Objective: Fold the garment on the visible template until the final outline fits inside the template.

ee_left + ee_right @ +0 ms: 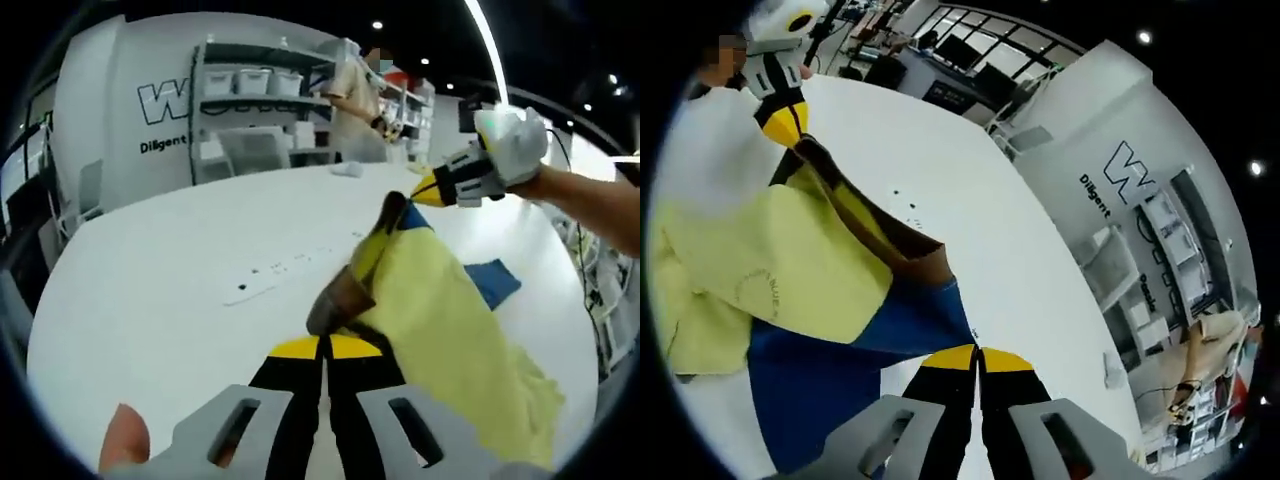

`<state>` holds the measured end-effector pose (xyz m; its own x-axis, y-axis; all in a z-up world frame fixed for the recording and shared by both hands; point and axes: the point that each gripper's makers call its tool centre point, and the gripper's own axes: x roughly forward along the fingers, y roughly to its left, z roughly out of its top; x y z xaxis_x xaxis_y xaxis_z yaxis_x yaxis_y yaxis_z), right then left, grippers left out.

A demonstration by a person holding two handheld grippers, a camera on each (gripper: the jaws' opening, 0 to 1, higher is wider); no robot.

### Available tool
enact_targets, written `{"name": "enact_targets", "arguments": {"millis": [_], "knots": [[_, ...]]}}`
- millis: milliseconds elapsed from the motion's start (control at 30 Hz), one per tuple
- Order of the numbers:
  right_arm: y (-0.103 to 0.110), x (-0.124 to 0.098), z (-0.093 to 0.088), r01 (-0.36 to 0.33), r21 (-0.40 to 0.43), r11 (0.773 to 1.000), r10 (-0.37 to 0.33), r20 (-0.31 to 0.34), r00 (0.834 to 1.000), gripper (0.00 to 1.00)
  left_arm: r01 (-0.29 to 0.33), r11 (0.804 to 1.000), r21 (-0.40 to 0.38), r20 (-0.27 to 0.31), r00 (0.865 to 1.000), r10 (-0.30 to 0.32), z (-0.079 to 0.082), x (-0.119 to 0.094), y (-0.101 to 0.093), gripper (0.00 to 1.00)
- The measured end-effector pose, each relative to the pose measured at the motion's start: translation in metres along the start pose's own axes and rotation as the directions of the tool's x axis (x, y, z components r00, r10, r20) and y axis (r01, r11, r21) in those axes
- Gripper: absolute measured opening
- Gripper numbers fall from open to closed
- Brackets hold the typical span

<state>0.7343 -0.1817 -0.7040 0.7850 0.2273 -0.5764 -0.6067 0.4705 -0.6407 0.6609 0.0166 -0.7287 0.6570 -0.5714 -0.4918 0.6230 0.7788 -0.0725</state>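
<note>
A yellow garment [450, 330] with a brown collar edge [340, 300] and a blue part [415, 218] is held up over the white table [180, 290]. In the left gripper view my left gripper [323, 347] is shut on the brown edge. My right gripper [425, 190], in a white-gloved hand [510, 140], pinches the far end of that edge. In the right gripper view my right gripper [978, 357] is shut on the garment [770, 270] where brown meets blue [840, 370]. The left gripper [790, 120] holds the other end. A blue patch [495, 280] lies on the table behind the cloth.
Small dark marks and a flat white strip [265, 280] sit mid-table, also seen as marks [905, 200]. Shelves with white bins [255, 85] and a person [355, 95] stand beyond the far edge. A thumb [125, 440] shows at the lower left.
</note>
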Motion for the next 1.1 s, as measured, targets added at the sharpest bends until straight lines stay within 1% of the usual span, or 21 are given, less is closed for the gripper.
{"name": "enact_targets", "arguments": {"millis": [33,133,233,400,533,733,800,933,1067,1100], "knots": [[0.000,0.003,0.002,0.001,0.001,1.000,-0.001,0.005,1.000,0.00,-0.001,1.000,-0.004,-0.003,1.000,0.001,-0.001,0.001,0.001,0.00],[0.002,0.014,0.004,-0.027,0.030,0.999,0.026,0.015,1.000,0.00,-0.014,1.000,-0.023,-0.022,1.000,0.013,-0.007,0.007,0.009,0.00],[0.006,0.025,0.002,-0.048,0.046,0.998,0.048,0.008,0.999,0.00,-0.023,0.999,-0.035,-0.028,0.999,0.022,-0.009,0.011,0.014,0.00],[0.017,0.042,-0.006,-0.082,0.083,0.993,0.083,-0.008,0.997,0.00,-0.032,0.998,-0.045,-0.041,0.999,0.030,-0.014,0.018,0.018,0.00],[0.025,0.053,-0.014,-0.103,0.119,0.988,0.106,-0.020,0.994,0.00,-0.039,0.998,-0.047,-0.062,0.997,0.036,-0.020,0.025,0.025,0.00],[0.037,0.060,-0.025,-0.131,0.152,0.980,0.138,-0.040,0.990,0.00,-0.047,0.998,-0.052,-0.075,0.996,0.043,-0.027,0.024,0.022,0.00],[0.042,0.062,-0.029,-0.144,0.176,0.974,0.155,-0.050,0.987,0.00,-0.049,0.998,-0.047,-0.087,0.995,0.045,-0.031,0.026,0.022,0.00],[0.052,0.064,-0.036,-0.162,0.192,0.968,0.177,-0.066,0.982,0.00,-0.052,0.998,-0.043,-0.113,0.993,0.046,-0.040,0.029,0.021,0.00],[0.060,0.062,-0.036,-0.188,0.199,0.962,0.202,-0.056,0.978,0.00,-0.051,0.998,-0.036,-0.126,0.991,0.046,-0.044,0.031,0.023,0.00],[0.058,0.060,-0.035,-0.183,0.211,0.960,0.197,-0.047,0.979,0.00,-0.052,0.998,-0.033,-0.130,0.990,0.047,-0.044,0.031,0.023,0.00]]}}
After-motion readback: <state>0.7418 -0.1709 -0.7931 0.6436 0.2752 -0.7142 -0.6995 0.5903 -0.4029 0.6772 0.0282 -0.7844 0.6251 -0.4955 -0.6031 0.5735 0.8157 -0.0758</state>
